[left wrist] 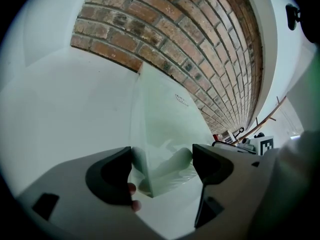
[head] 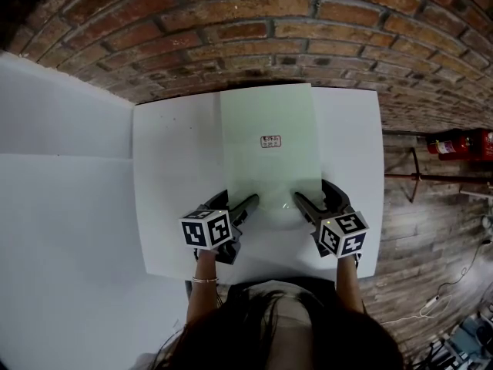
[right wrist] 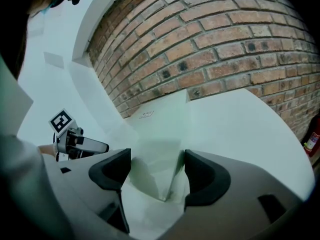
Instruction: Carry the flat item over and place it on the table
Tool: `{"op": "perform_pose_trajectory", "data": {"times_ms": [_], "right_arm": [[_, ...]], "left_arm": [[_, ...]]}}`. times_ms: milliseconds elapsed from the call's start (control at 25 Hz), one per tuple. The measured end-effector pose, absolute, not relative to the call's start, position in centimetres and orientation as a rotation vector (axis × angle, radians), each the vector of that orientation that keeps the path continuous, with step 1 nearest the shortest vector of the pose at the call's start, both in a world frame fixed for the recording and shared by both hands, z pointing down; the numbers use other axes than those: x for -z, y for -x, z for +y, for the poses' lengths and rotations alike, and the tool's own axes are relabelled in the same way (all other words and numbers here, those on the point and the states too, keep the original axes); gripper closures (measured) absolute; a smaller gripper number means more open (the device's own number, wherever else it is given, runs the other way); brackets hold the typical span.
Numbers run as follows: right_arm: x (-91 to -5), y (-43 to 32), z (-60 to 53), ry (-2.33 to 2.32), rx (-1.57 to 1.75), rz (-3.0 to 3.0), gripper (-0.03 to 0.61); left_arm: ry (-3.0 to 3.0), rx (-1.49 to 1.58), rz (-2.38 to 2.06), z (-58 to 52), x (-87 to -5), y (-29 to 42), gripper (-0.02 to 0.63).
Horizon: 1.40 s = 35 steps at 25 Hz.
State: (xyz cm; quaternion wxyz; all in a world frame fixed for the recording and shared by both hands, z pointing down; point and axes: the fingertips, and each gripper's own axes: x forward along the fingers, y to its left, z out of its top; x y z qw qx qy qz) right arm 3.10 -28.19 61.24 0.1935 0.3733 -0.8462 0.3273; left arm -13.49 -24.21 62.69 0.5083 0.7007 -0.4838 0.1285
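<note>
one pale green sheet on the white table — we found left gripper and right gripper wide open, each straddling a near corner.

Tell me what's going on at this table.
A person holds the left claw and the right claw at the near corners of a pale green flat sheet, which appears to lie on the white table by the brick wall. A corner sits between each claw's jaws, but both pairs stand apart, so nothing is gripped.
</note>
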Motion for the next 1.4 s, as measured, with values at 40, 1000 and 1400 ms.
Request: {"op": "perform_pose_trajectory", "data": {"times_ms": [40, 1000, 1400], "right_arm": [[-61.2, -3.1, -28.2, -1.051, -0.907, -2.372, 0.229], [-58.4, -3.8, -27.4, -1.095, -0.756, -2.389, 0.231], [-56.9, -3.7, -26.6, -1.104, -0.712, -2.416, 0.235]], "left_arm": [[-1.692, -0.316, -1.169, -24.2, -62.6, 13.5, 0.225], [-1.738, -0.405, -1.257, -22.1, -60.9, 15.3, 0.271], [-1.775, -0.401, -1.276, -21.2, -59.4, 15.2, 0.288]]}}
